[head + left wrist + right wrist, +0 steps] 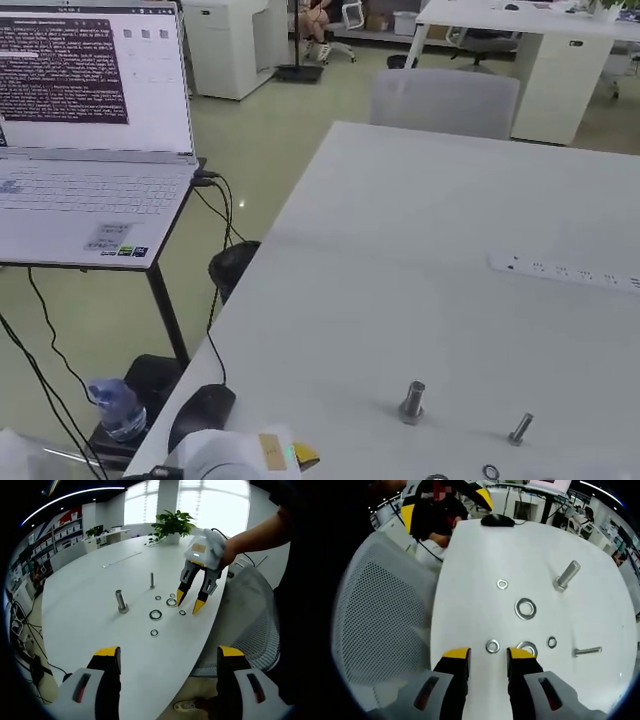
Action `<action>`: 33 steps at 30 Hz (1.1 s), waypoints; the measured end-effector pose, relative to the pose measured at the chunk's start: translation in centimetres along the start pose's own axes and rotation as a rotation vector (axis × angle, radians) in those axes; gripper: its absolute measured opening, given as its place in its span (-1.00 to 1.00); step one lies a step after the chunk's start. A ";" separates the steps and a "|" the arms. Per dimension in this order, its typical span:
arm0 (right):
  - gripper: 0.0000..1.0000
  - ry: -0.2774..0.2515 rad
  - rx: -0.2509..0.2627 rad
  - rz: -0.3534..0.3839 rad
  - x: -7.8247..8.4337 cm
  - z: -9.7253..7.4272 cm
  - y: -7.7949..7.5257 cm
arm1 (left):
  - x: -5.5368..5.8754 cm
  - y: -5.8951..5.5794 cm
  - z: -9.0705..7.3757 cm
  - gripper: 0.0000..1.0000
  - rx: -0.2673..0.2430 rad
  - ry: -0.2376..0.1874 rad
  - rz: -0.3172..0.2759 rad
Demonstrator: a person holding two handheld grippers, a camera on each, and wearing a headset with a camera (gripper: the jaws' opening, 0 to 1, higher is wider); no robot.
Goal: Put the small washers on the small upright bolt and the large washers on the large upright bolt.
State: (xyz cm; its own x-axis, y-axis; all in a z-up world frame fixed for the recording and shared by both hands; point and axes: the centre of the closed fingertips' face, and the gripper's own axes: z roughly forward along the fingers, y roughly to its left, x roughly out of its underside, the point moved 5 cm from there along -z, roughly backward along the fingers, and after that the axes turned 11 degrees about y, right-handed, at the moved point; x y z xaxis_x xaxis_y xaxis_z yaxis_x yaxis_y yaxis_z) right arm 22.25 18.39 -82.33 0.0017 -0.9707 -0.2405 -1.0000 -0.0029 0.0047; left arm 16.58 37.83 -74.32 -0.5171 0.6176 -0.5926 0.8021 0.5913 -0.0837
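Note:
On the white table [400, 260] a large bolt [412, 402] and a small bolt [520, 428] stand upright. Several washers lie in front of them: a large one [525, 608], a second large one [527, 647] partly behind my right finger, and small ones [493, 646] [502, 584] [552, 642]. My right gripper [488, 655] is open, tips just above the table between a small and a large washer, holding nothing. From the left gripper view it hangs [191, 601] over the washers [171, 602]. My left gripper [168, 655] is open and empty at the table's corner [262, 455].
A laptop [90, 190] sits on a stand left of the table, with a water bottle [118, 408] and cables below. A mouse [497, 521] lies near the left gripper. A power strip [565, 272] lies far right. A mesh chair [385, 610] stands at the table's edge.

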 end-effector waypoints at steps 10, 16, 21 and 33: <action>-0.46 0.031 0.000 -0.032 -0.2 0.8 -0.1 | 0.2 0.1 -0.2 0.53 0.005 0.001 0.000; -0.53 0.052 0.008 -0.041 -0.3 1.0 -0.2 | 0.3 0.3 -0.4 0.51 0.006 -0.003 -0.004; -0.58 0.059 0.009 -0.047 -0.2 1.0 -0.4 | 0.3 0.4 -0.4 0.50 0.008 -0.007 -0.007; -0.64 0.095 0.019 -0.032 -0.4 1.0 -0.4 | 0.1 0.4 -0.1 0.44 0.014 -0.012 -0.010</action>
State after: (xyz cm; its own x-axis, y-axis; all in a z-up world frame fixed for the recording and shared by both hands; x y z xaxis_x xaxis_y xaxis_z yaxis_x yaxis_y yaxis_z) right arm 22.67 19.04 -83.23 0.0334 -0.9886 -0.1471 -0.9993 -0.0308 -0.0199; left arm 16.80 38.18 -74.31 -0.5219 0.6054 -0.6010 0.8010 0.5900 -0.1013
